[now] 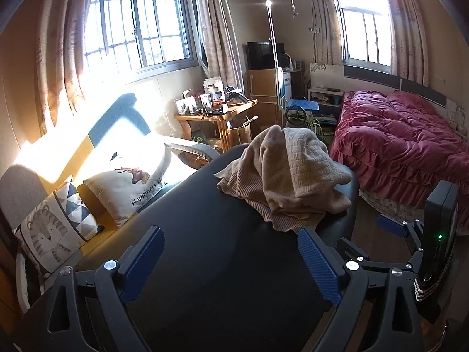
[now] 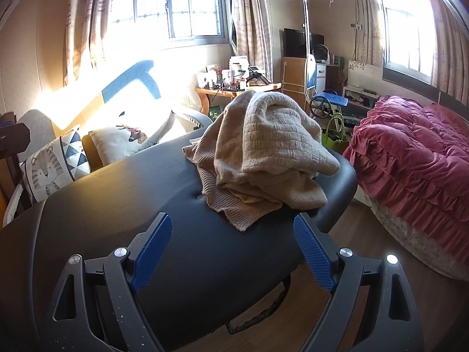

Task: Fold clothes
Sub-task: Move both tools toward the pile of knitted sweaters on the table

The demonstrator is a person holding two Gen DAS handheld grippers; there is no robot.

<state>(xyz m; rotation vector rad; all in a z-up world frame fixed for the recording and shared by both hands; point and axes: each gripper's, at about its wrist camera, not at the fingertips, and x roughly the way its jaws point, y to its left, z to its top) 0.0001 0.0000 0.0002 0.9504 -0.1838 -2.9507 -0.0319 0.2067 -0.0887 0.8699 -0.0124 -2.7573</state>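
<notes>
Fingers on both of your grippers are spread wide with nothing between them. Your left gripper [image 1: 231, 252] hangs over the near part of the black padded table [image 1: 205, 234], blue ribbed pads [image 1: 318, 267] facing each other across bare black surface. Your right gripper [image 2: 233, 245] is in much the same pose over the same table [image 2: 176, 234], and its blue pads [image 2: 152, 253] aren't touching anything either.

So where's the laundry? It's a heap of beige knitted clothes [image 1: 288, 176] bunched up at the far right end of the table, near the rounded corner. From the right wrist view the pile [image 2: 261, 155] sits just beyond your fingertips, with its lowest ribbed edge coming close to the gap between the pads, but still apart from them. It looks like more than one knit texture in there (a chunkier waffle one on top, a finer rib underneath), though you can't tell how many pieces it really is.

In the left wrist view your right gripper [image 1: 410, 228] shows up at the right edge, beside the table's corner.

Around the table: a bed with a pink ruffled quilt [image 1: 404, 140] to the right, a sofa with a tiger cushion [image 1: 55, 231] and a deer cushion [image 1: 129, 182] to the left, and a cluttered wooden side table [image 1: 217, 111] under the barred window [image 1: 137, 23].
</notes>
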